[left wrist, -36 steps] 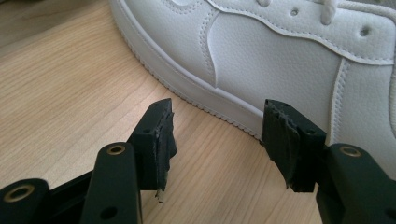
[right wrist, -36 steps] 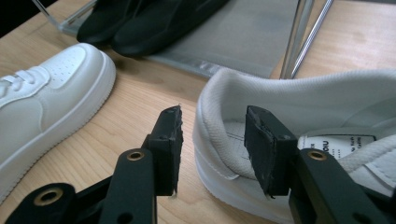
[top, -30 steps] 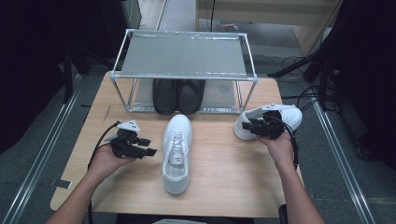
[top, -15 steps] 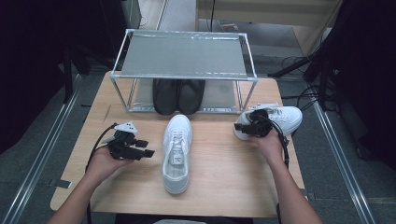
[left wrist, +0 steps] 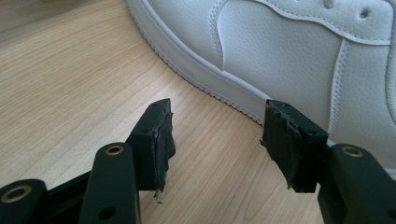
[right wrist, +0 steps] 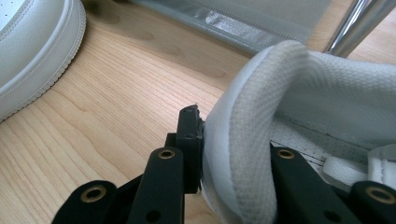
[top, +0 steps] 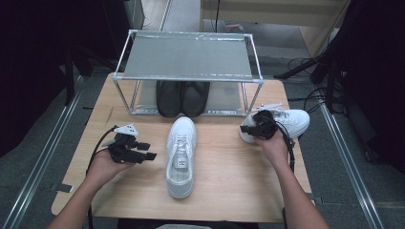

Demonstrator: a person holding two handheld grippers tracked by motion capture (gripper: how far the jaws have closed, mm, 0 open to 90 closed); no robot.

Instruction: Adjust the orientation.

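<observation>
Step in hand: gripping the right-hand white sneaker [top: 286, 121], which lies on the table [top: 229, 167] just right of the wire shoe rack [top: 188, 57]. The right gripper [top: 260, 126] has just been closing; the right gripper view shows its jaws pinching the padded heel collar [right wrist: 247, 154], one inside the shoe, one outside. The left gripper [top: 138, 152], jaws spread and empty, rests left of the middle white sneaker [top: 180, 152]. Likely next: a lift toward the rack, where black shoes [top: 182, 98] occupy the lower shelf, as seen from above.

The shelf [top: 188, 57] hides the black shoes' [top: 182, 98] far ends.
</observation>
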